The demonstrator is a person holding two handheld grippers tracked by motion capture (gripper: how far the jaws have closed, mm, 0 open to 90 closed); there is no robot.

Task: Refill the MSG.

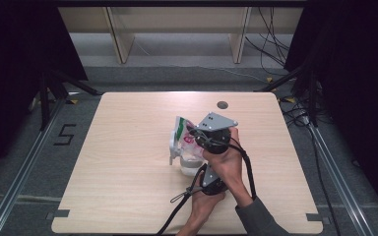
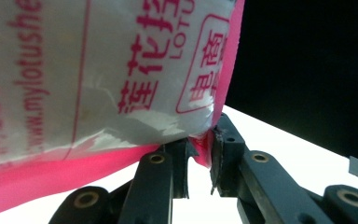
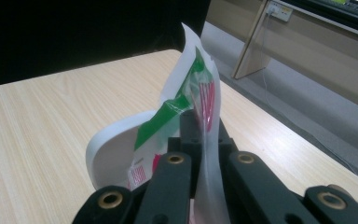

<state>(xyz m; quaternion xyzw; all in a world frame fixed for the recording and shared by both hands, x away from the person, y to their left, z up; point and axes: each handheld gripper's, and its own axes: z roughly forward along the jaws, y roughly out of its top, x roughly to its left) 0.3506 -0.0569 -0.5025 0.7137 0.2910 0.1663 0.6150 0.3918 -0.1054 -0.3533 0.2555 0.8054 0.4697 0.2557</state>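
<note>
Packet [image 1: 182, 132]: soft plastic pouch, white with a green band, pink edging and red printed lettering. Held up off the tabletop [image 1: 128, 172] near its middle, tilted, upper corner pointing away from the person.

White scoop-like object [image 1: 173, 147]: pale, curved, with a rim; sits just behind and below the packet, touching or nearly touching it. In the right gripper view [image 3: 116, 149] it appears as a rounded white shell beside the packet's lower part. What it is cannot be told.

Right gripper [image 1: 197, 133]: held in the person's right hand [image 1: 226, 157], grey three-cornered plate on top. Jaws pressed together on the packet's upper part; in the right gripper view [image 3: 200, 135] the film passes up between them, green band and red stripes just above the tips.

Left gripper [image 1: 204, 172]: held in the left hand [image 1: 202, 201], below and nearer the person than the right gripper, cable trailing toward the table edge. In the left gripper view [image 2: 200, 156] the jaws stand close, pinching the pink bottom corner of the packet [image 2: 121, 70]; a narrow gap shows lower down between them.

Tabletop: light wood grain, a round grommet hole [image 1: 222, 104] at the far edge.
</note>
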